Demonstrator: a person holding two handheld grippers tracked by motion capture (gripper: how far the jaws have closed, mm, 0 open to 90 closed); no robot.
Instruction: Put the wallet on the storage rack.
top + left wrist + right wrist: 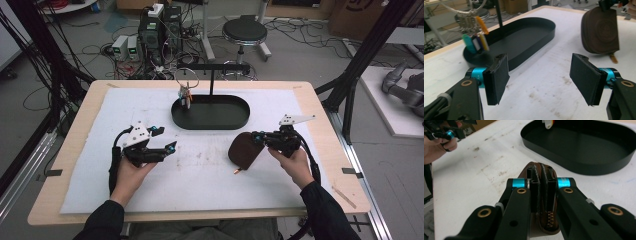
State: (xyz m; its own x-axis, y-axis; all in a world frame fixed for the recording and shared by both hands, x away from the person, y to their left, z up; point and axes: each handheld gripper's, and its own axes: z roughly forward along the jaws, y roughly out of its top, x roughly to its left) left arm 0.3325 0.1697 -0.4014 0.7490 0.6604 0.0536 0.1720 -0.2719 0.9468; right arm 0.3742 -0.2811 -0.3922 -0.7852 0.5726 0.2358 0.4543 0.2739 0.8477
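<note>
A brown leather zip pouch (pixel 244 150) hangs lifted off the white mat at the right, with my right gripper (pixel 257 136) shut on its upper edge. In the right gripper view the pads (pixel 535 185) pinch the pouch (pixel 548 226) flat, its zipper teeth showing between the jaws. My left gripper (pixel 166 138) hovers over the mat at the left, open and with nothing between its pads (pixel 498 77). From the left gripper view the pouch (pixel 600 32) is seen at the upper right. A bunch of keys (pixel 186 95) hangs from a ring on the stand.
A black oval tray (pixel 210 125) lies at the middle back of the mat, with a black T-shaped stand (pixel 212 75) rising from it. The keys (pixel 475 37) dangle over the tray's left end (pixel 524 37). A stool and cables are on the floor beyond the table.
</note>
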